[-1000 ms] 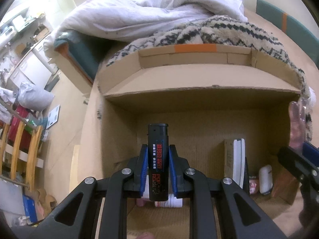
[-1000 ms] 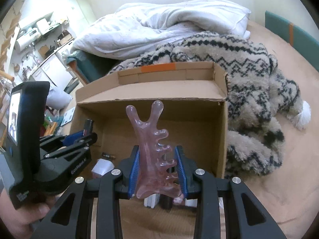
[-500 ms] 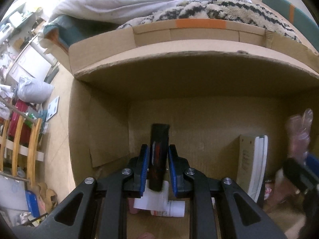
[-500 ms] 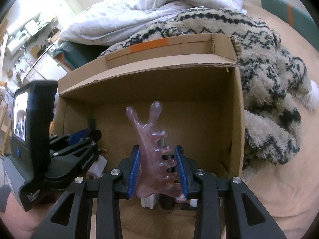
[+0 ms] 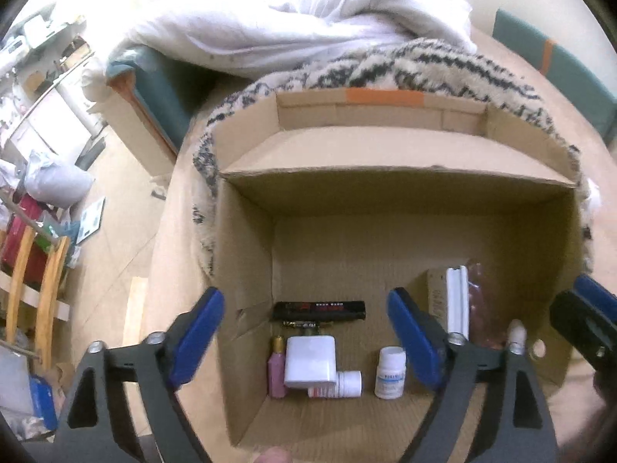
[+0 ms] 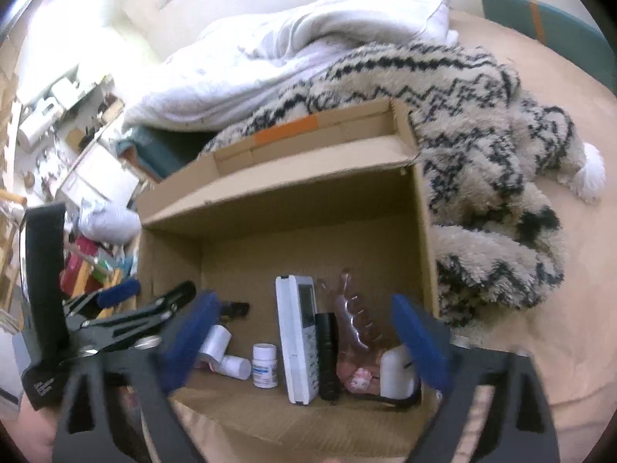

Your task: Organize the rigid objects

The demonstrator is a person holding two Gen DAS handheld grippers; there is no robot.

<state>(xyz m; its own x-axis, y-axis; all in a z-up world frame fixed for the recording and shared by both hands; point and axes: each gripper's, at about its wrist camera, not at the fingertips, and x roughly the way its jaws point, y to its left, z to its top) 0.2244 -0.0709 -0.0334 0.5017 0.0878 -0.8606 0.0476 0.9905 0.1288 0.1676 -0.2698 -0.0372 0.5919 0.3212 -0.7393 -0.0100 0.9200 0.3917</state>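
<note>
Left wrist view: both grippers, left gripper and right gripper, are opening with nothing between their jaws, leaving lighter and comb lying inside the box for storage.

This was a bedroom in a home. A big bed with a tan sheet filled most of the room. A puffy white quilt lay bunched up at the far side of the bed. Next to it lay a fluffy cream blanket with black zigzag lines and a white pom-pom. A cardboard box sat on the bed, touching the blanket. Past the left edge of the bed the floor was messy, with a stuffed white bag and a wooden rack. Farther back stood white shelves full of small house things.
</note>
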